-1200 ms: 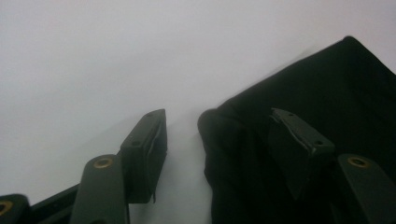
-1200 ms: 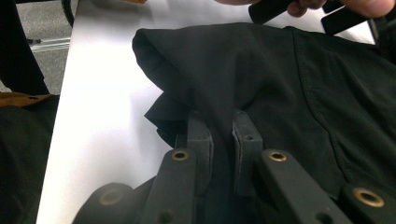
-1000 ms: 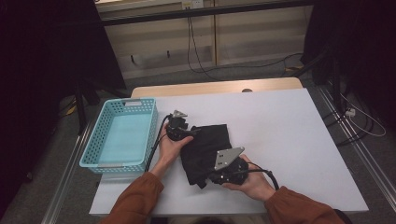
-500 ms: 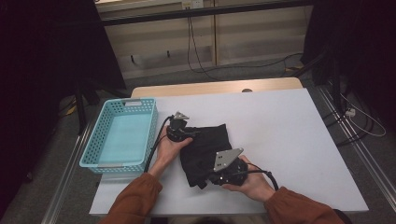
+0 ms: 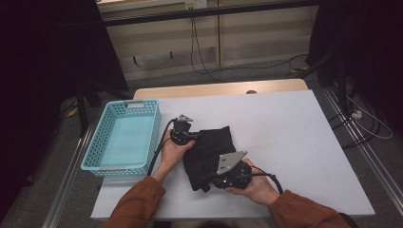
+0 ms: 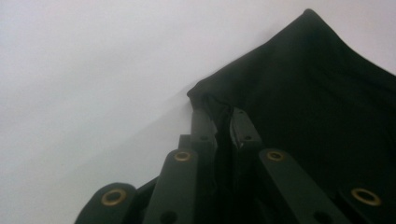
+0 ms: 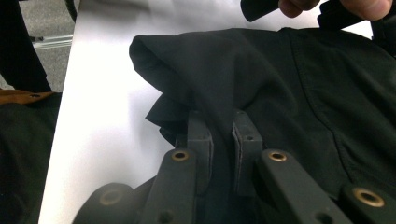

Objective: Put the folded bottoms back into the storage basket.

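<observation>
A black cloth (image 5: pixel 211 147) lies folded on the white table (image 5: pixel 285 133), in front of the person. My left gripper (image 5: pixel 194 137) sits at the cloth's far left corner. Its jaws have just been closing and now pinch that corner of the cloth (image 6: pixel 317 93), as the left gripper (image 6: pixel 219 116) view shows. My right gripper (image 5: pixel 210 182) is at the cloth's near edge. In its own view the right gripper (image 7: pixel 224 126) is shut on a bunched fold of the cloth (image 7: pixel 280 70).
An empty turquoise basket (image 5: pixel 123 137) stands on the left part of the table, close to the left hand. A wooden strip (image 5: pixel 223 89) runs along the table's far edge. Cables lie on the floor beyond. The person's left hand (image 7: pixel 359 7) shows past the cloth.
The left gripper has shifted very slightly at the cloth's far left corner. The right gripper and the cloth have stayed where they were.
</observation>
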`<state>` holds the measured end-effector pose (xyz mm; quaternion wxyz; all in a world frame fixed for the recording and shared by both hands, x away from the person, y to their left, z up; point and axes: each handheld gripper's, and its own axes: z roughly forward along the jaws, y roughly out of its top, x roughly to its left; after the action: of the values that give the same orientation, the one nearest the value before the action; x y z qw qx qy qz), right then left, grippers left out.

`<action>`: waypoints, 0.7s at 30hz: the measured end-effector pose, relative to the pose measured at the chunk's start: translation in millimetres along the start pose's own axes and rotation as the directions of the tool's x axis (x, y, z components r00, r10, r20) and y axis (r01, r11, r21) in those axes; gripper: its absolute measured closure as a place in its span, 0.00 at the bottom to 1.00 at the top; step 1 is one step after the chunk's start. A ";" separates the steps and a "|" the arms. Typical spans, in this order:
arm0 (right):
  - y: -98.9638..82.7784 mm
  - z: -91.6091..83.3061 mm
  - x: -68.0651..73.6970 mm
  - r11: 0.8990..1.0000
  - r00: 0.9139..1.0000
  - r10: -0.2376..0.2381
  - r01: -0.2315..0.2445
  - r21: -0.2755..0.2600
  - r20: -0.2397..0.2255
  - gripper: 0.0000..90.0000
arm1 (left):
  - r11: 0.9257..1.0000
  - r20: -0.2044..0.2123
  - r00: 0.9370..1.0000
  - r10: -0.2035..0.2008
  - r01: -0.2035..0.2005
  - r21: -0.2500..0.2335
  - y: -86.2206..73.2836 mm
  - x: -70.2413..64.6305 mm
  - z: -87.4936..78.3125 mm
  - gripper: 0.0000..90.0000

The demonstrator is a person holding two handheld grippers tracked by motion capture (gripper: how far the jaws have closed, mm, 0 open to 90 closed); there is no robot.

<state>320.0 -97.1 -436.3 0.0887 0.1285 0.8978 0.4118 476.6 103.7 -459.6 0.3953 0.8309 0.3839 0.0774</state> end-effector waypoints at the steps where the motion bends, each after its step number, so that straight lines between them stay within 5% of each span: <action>1: 0.1 -0.7 -0.1 1.000 1.000 0.004 -0.004 -0.003 0.002 0.90 | 1.000 0.001 1.000 -0.008 0.008 -0.006 -0.1 0.8 -0.2 0.93; 7: -0.1 -3.9 -2.3 1.000 1.000 0.014 -0.014 -0.020 0.008 0.90 | 0.994 0.020 0.996 -0.088 0.089 -0.066 0.3 8.3 -3.3 0.93; 15: 3.3 -7.4 -1.9 0.999 0.999 0.024 -0.022 -0.050 0.030 0.90 | 0.979 0.035 0.992 -0.120 0.124 -0.162 7.6 5.6 -12.2 0.93; 21: 4.9 -9.1 -2.4 0.997 0.999 0.030 -0.027 -0.078 0.035 0.90 | 0.972 0.041 0.990 -0.131 0.137 -0.189 13.8 7.3 -18.8 0.93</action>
<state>320.7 -101.4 -426.6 0.1039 0.1452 0.8774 0.4453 481.5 114.6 -438.3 0.4828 0.7623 0.4243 0.0754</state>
